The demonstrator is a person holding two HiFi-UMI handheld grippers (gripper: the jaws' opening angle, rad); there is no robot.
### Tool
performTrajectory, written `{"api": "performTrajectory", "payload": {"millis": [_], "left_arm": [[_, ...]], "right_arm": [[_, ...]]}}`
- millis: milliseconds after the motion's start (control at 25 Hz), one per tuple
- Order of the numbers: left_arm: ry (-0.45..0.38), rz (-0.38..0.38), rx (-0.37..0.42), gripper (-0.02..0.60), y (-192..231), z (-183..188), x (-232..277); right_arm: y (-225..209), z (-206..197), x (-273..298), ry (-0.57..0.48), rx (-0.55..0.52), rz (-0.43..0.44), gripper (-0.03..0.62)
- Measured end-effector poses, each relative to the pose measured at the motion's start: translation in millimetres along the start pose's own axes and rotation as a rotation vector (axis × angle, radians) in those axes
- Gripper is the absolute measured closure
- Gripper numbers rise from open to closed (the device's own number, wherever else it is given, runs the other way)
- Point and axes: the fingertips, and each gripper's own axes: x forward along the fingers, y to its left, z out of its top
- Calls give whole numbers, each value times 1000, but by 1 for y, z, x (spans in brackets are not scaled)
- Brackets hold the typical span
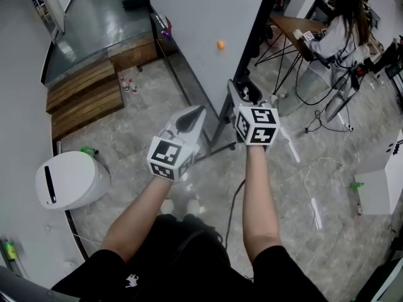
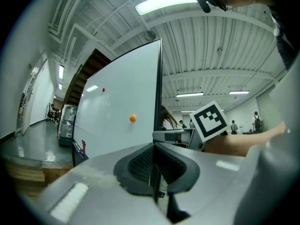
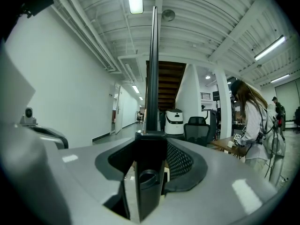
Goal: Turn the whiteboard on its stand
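Left tool and right tool, two, both clench one whiteboard.

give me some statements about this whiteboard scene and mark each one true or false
1. An orange magnet sticks on the whiteboard. True.
2. The right gripper has nothing between its jaws. False: the whiteboard's black edge frame is clamped there.
3. The whiteboard lies flat on the floor. False: it stands upright.
4. The left gripper has the board's edge between its jaws. True.
5. A white rounded machine stands at the person's left. True.
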Motion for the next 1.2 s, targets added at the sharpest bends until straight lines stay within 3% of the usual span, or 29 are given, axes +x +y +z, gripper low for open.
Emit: {"api": "performTrajectory", "payload": {"millis": [1200], "left_arm": [[-8, 23, 10, 580, 13, 12, -26]], "right_arm": [[11, 2, -25, 40, 0, 30, 395]]}}
